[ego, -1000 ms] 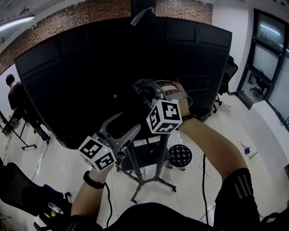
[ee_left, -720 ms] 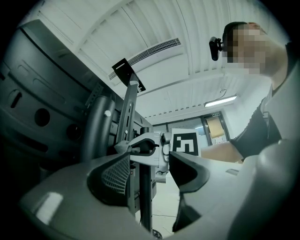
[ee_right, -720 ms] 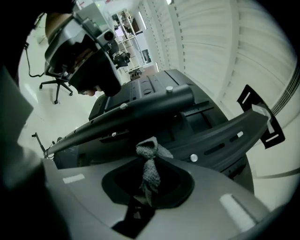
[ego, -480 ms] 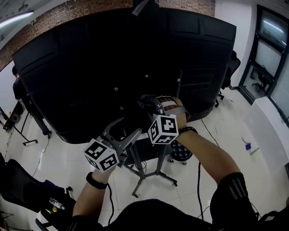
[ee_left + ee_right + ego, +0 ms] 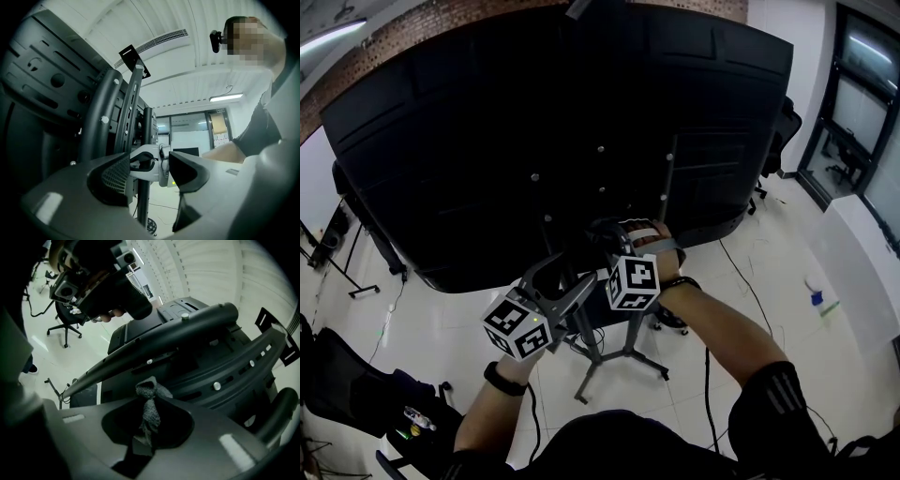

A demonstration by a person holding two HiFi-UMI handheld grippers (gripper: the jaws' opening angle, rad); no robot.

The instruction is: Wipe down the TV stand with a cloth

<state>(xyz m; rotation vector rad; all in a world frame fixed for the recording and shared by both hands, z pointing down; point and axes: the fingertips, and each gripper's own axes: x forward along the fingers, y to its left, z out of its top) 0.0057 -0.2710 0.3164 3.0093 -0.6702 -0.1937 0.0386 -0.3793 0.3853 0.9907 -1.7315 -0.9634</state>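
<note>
My right gripper (image 5: pixel 148 427) has its jaws clamped on the grey cloth (image 5: pixel 149 392). The left gripper (image 5: pixel 150 171) has its jaws apart and holds nothing. I'd press the cloth flat against the TV stand (image 5: pixel 164 341) just ahead of the jaws.

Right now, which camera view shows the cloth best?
The right gripper view: the grey cloth sits pinched in the jaws of the right gripper, close and sharp. In the head view and the left gripper view I cannot make it out.
</note>
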